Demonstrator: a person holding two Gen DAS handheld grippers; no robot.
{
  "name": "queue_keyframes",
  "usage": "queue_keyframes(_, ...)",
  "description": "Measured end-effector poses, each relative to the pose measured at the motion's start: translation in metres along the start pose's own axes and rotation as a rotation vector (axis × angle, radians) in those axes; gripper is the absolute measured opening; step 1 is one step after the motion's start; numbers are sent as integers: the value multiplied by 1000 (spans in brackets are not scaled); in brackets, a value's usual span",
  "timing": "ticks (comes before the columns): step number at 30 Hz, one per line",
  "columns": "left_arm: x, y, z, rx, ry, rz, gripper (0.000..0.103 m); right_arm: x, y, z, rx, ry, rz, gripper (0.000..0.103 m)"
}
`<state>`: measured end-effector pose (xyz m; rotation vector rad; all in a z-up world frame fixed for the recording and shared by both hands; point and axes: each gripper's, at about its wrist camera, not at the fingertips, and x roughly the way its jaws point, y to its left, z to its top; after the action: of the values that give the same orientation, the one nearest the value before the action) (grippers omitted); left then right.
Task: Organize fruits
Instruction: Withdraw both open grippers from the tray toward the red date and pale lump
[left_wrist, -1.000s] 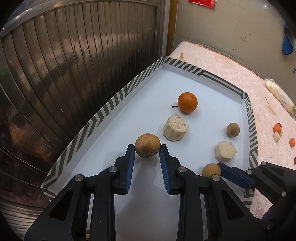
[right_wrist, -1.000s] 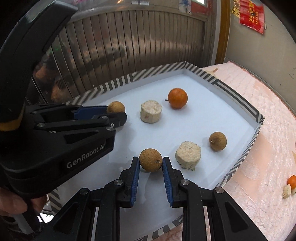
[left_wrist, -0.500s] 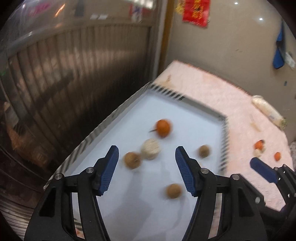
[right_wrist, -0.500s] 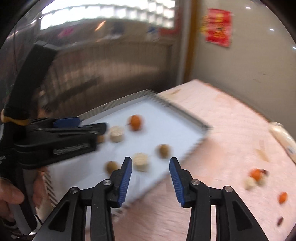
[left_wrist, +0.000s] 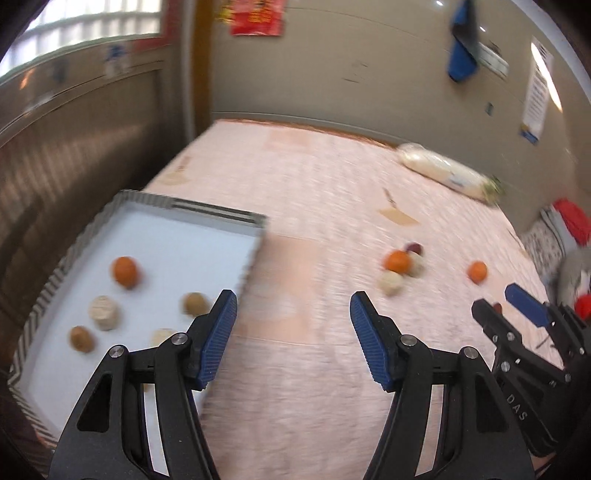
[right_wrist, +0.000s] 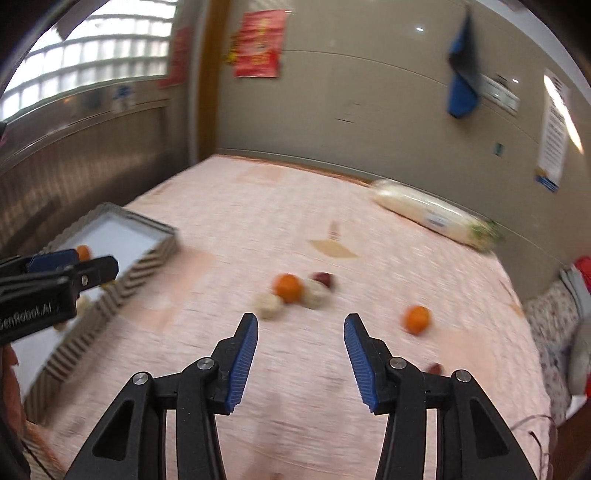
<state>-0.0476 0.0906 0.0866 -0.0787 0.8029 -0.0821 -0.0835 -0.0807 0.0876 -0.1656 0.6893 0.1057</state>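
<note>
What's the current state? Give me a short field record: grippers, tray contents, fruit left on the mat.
left gripper: open, nothing between its jaws
right gripper: open, jaws have just been opening, empty
tray: white, striped rim, at the left edge of the pink mat
in tray: one orange fruit, small brown fruits and pale chunks; blurred
loose cluster: an orange fruit, two pale chunks and a dark red piece, ahead of the right gripper
lone orange fruit: right of the cluster

Home room: pink quilted bed (right_wrist: 258, 229) mid-frame, red festive poster (right_wrist: 258, 44) on upper wall, glass-block window (right_wrist: 92, 55) upper left.
</note>
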Motion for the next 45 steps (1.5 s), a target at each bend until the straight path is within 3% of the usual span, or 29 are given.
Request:
queue_keyframes(9,21,-52,-2,67,38,-45,64,0,-58,-19,82,25,-110,47)
queue_keyframes(13,32,-68,-5,88,63,-53,64,2,-78,-26,121,30,-115,47)
queue_keyframes(23,40,-78,-7,107,84,-55,64,8,-99,-34,143,58,-150,47)
queue_keyframes(39,49,-76,-8,107,108,-57,64,14,-106,-39,152,77,-146,47)
queue_keyframes(45,62,-75,-9,135,145,-62,64,18,-125,-46,194,88,-61,47)
